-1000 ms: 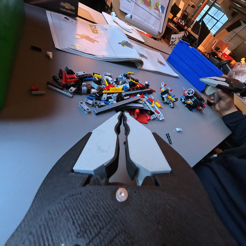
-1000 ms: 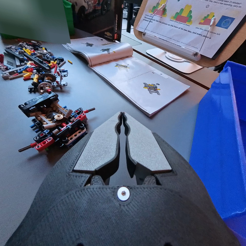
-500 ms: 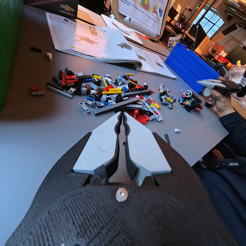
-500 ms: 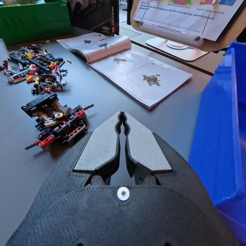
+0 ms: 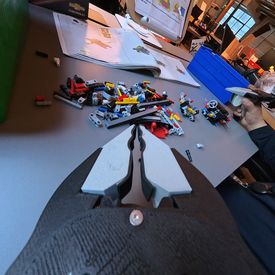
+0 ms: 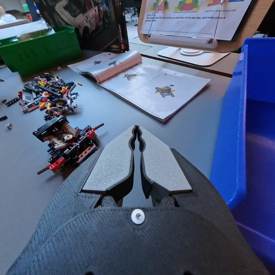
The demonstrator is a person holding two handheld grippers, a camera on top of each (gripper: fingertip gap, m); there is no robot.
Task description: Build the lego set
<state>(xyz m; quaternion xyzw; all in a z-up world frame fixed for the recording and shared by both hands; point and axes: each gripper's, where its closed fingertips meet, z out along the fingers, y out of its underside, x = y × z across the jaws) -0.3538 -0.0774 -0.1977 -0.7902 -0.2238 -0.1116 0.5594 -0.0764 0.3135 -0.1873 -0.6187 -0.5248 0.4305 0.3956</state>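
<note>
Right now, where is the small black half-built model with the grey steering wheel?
In the right wrist view, the black half-built model sits on the grey table, left of the shut right gripper.

Printed lettering on dark box [image 5: 76, 11], propped sheet [image 6: 192, 16], booklet pages [image 5: 119, 33].

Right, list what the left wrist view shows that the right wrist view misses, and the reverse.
Left wrist view only: a hand gripping the right gripper, a loose black pin.
Right wrist view only: a dark box printed with a white car, the green plastic bin's open top.
Both: the open instruction booklet, blue plastic bin, small black brick assembly, scattered brick pile.
</note>
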